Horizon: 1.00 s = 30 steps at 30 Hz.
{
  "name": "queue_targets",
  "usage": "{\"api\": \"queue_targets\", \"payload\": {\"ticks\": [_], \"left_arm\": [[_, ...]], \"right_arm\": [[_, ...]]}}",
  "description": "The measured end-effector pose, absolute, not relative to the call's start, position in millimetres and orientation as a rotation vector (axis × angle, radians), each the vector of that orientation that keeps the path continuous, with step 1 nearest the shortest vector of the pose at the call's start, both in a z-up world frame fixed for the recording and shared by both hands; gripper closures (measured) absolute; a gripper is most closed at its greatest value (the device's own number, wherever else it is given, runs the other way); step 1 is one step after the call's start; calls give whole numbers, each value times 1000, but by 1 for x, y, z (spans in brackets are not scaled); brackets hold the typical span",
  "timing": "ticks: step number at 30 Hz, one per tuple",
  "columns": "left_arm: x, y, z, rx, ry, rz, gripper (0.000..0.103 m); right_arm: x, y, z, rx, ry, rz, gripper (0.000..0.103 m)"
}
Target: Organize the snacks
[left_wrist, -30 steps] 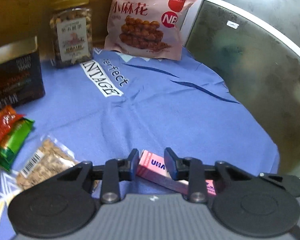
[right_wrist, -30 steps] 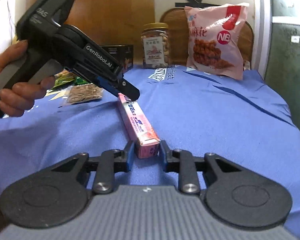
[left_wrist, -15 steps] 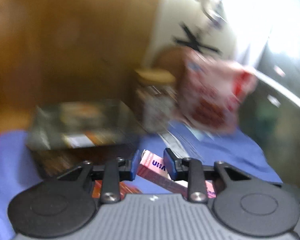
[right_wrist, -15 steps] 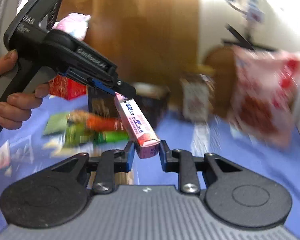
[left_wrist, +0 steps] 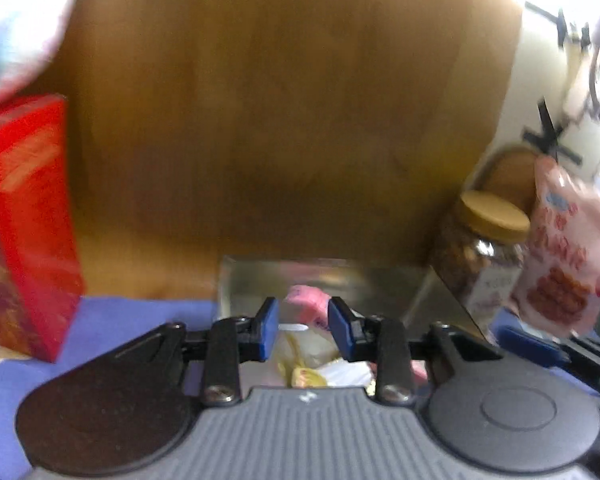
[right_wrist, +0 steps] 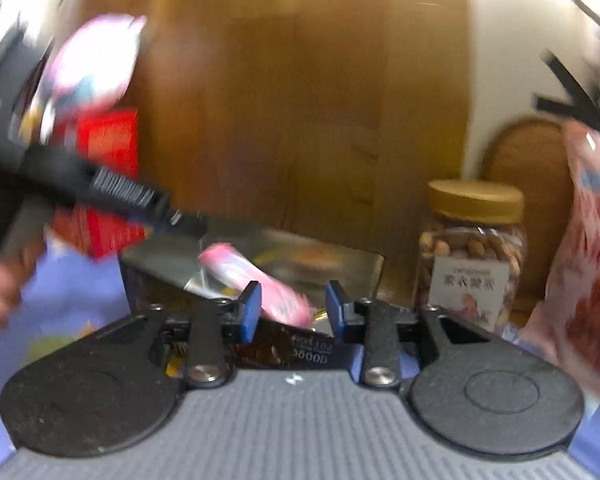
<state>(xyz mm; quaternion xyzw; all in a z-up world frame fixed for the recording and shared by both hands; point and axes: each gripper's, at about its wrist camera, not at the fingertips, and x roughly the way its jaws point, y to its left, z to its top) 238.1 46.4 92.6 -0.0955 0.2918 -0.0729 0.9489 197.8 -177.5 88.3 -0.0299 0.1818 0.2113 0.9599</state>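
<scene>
A long pink snack box (right_wrist: 256, 284) lies tilted in the open dark tin (right_wrist: 352, 264), one end on its rim; it also shows in the left wrist view (left_wrist: 306, 300). My right gripper (right_wrist: 293, 312) is open, its blue pads apart on either side of the box's near end. My left gripper (left_wrist: 303, 330) is open around the box's other end over the tin (left_wrist: 380, 280); its body shows blurred in the right wrist view (right_wrist: 112, 196). Small wrapped snacks (left_wrist: 316, 372) lie below it.
A red carton (left_wrist: 24, 224) stands at the left. A nut jar with a gold lid (right_wrist: 470, 256) and a pink snack bag (right_wrist: 592, 264) stand at the right against a wooden panel. A blue cloth (left_wrist: 132, 320) covers the table.
Both grippers carried the pink box left and back from the blue cloth to over the tin, then opened; the box now rests in the tin.
</scene>
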Motion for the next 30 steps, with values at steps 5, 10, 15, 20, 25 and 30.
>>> {"api": "queue_targets", "payload": {"ticks": [5,10,15,20,25,30], "left_arm": [[237,79,82,-284,588,-33,57],[248,63,58,-239,707,-82,58],[247,50,56,-212,728,-50,61],[231,41,57,-172,726,-40,61],[209,44,59,-184,719,-50,52],[179,56,66,-220,659,-42,29]], "right_arm": [[201,-211,78,130,424,403,51],[211,-200,59,159,510,450,43],[213,-188,55,164,520,418,36],[194,-191,57,140,522,411,36],[173,-194,54,144,516,430,35],[161,-214,50,244,526,420,35]]}}
